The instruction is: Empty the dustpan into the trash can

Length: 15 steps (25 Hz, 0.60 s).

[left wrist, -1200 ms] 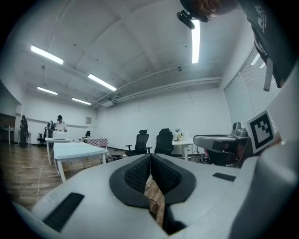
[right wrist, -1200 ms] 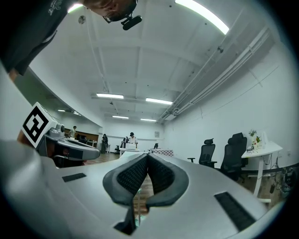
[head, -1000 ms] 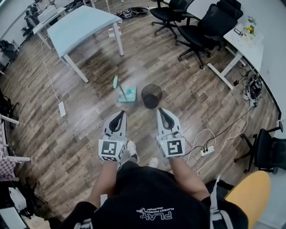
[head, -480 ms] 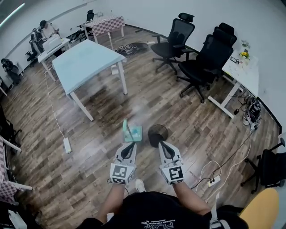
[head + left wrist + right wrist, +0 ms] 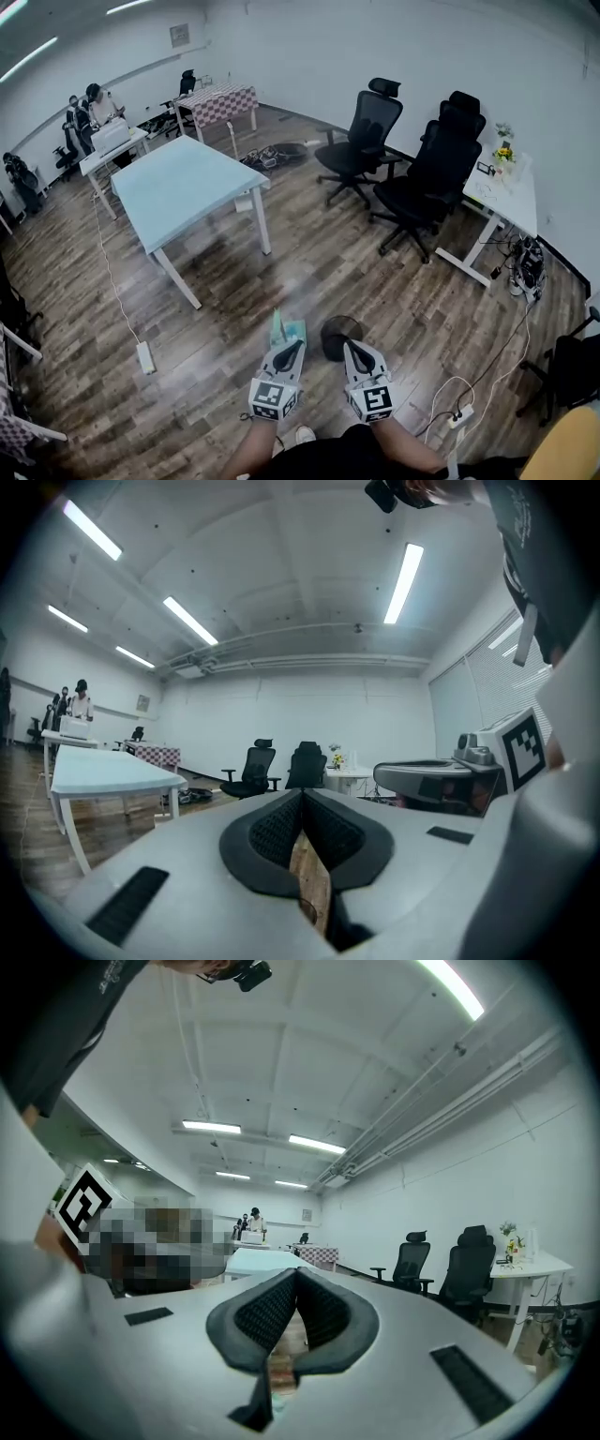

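On the wooden floor (image 5: 216,375), the black mesh trash can (image 5: 339,334) stands just beside the teal dustpan (image 5: 286,326), in front of the person. The left gripper (image 5: 292,346) and the right gripper (image 5: 349,347) are both clenched and hold nothing. If the closed jaws bump the dustpan, its dirt may spill, and a knock may tip the can

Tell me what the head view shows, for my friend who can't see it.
A person holds the left gripper and the right gripper, both shut and empty, over a wooden floor, pointing toward a teal dustpan and a black trash can side by side. Farther off stand a pale blue table and black office chairs.
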{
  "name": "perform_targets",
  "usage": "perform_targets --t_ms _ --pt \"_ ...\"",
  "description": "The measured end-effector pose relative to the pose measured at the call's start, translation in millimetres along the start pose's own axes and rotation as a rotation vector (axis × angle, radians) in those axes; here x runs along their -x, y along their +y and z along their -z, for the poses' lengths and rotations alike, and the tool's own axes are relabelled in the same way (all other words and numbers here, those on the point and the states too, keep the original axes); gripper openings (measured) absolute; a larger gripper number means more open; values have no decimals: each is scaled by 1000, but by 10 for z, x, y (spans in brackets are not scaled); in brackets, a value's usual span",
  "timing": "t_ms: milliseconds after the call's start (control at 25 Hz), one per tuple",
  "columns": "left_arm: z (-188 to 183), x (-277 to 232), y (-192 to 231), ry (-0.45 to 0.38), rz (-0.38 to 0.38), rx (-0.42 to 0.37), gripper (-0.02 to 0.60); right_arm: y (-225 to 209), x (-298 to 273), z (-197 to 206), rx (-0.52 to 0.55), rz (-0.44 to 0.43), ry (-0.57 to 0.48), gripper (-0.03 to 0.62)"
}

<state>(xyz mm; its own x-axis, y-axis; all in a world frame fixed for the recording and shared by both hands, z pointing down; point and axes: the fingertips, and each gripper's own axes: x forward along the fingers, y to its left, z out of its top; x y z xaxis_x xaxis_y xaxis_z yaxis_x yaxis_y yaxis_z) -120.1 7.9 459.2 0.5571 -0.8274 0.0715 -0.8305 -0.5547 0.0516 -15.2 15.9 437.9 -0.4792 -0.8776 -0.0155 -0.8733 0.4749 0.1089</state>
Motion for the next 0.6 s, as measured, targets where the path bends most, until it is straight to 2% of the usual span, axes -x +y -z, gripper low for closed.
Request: perform_targets --t_ms 280,600 --pt "68 -193 299 7 -20 10 23 -9 -350 99 -5 -27 3 23" --pt "142 -720 642 51 -57 7 23 -343 -940 199 -13 -80 8 23"
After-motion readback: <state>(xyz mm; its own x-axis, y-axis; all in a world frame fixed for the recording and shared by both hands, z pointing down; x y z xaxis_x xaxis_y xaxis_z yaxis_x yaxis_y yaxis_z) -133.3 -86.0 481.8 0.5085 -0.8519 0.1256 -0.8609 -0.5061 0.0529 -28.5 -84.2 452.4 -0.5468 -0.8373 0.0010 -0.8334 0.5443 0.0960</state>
